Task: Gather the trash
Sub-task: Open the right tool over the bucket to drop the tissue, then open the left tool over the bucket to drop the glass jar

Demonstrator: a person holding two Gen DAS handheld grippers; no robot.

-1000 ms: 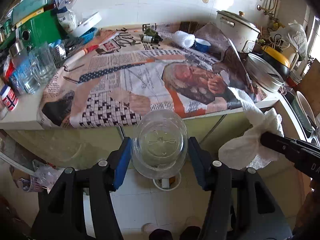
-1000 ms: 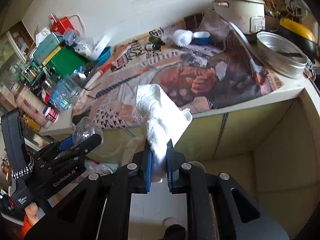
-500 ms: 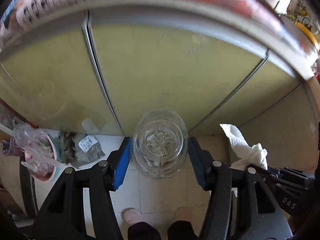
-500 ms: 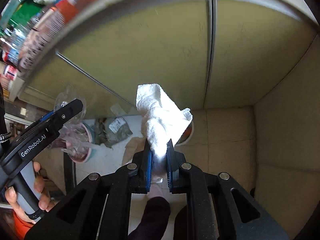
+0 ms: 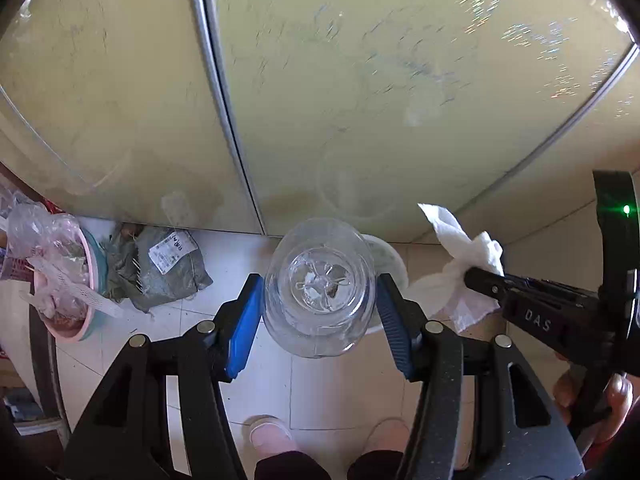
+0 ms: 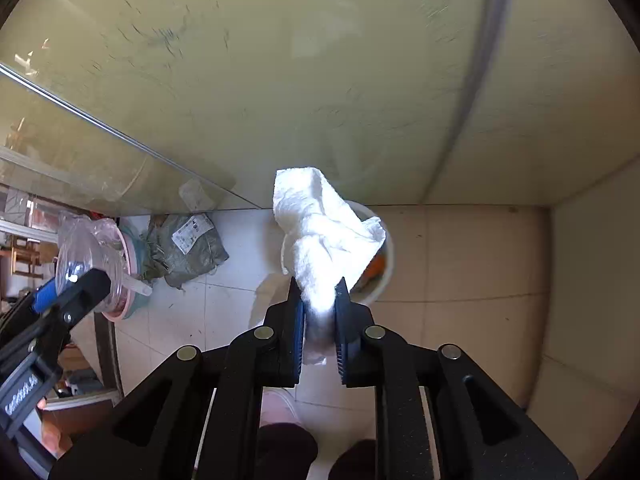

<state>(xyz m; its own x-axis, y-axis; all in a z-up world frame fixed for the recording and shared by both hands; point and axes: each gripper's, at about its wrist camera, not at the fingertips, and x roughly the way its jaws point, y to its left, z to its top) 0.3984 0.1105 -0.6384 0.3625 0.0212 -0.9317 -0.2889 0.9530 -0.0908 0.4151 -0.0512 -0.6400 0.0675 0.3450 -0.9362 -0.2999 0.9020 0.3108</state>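
Observation:
My left gripper (image 5: 319, 284) is shut on a clear plastic bottle (image 5: 320, 320), seen base-on, low in front of the cabinet doors. It hangs above the near rim of a small white bin (image 5: 394, 264) on the floor. My right gripper (image 6: 318, 286) points down over that white bin (image 6: 382, 276) with a crumpled white paper towel (image 6: 320, 224) between its blue pads. Its jaws are opening, and the towel still stands wedged between them. In the left wrist view the paper towel (image 5: 460, 248) and right gripper (image 5: 470, 274) are at the right. The right wrist view has the bottle (image 6: 76, 248) at the left.
Yellow-green cabinet doors (image 5: 360, 80) fill the background. On the tiled floor at the left lie a pink basin with a plastic bag (image 5: 60, 280) and a grey-green parcel with a label (image 5: 164, 264). A person's feet in pink slippers (image 5: 268, 432) stand below. A wall corner (image 6: 580, 280) closes the right.
Both grippers have dropped from countertop height to just above the floor, so the cluttered counter has left view. The bottle and towel came down with them. The right jaws stand slightly wider.

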